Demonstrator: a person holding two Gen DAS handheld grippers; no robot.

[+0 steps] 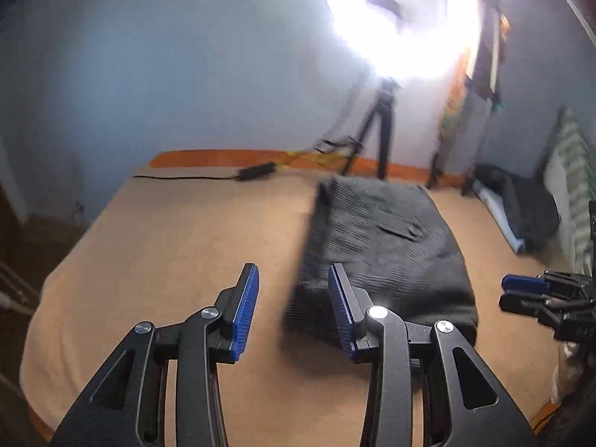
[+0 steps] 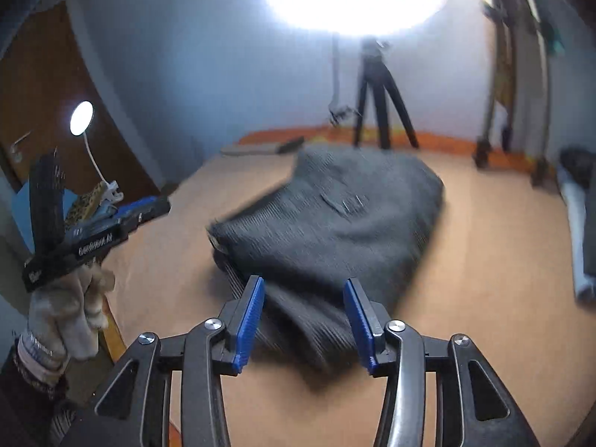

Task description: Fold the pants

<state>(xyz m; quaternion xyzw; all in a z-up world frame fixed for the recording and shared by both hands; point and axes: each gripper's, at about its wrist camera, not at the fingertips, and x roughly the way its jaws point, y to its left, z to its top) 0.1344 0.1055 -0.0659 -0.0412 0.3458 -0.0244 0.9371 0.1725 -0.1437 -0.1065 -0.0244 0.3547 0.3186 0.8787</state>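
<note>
With its jaws standing partly apart over bare sheet and gripping nothing, the left gripper (image 1: 292,309) hovers just left of the dark pants (image 1: 383,249), which lie in a folded bundle on the tan bed (image 1: 167,246) in front of a ring light's tripod (image 1: 376,126). To the right, the right gripper (image 2: 303,320) is likewise parted and empty, the bundle's near edge showing in the gap but not pinched by the pads. The risk from here is judged to be a careless pass: a finger dragging across the loose top layer could pull the fold open, and the pants' near corner already looks uneven.
</note>
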